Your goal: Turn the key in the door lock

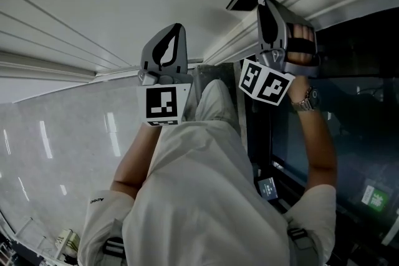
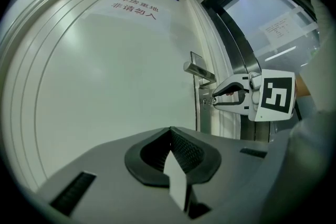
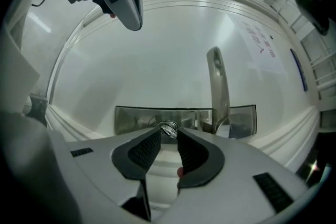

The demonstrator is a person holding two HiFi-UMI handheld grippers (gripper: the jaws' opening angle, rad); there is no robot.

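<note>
The key (image 3: 168,128), reached only by the 12 o'clock tips of the parted right gripper (image 3: 168,132), may be missed on closing; the left gripper (image 2: 170,129) is shut empty.

The flat white door (image 2: 105,86) left of the metal lock plate (image 2: 203,115) is bare, so there is wide room there. A silver metal lever handle (image 2: 198,72) juts out just above the plate. The grey right gripper (image 2: 214,101) fills the space before it. A steel-framed glass panel (image 2: 252,13) closes off the right.
</note>
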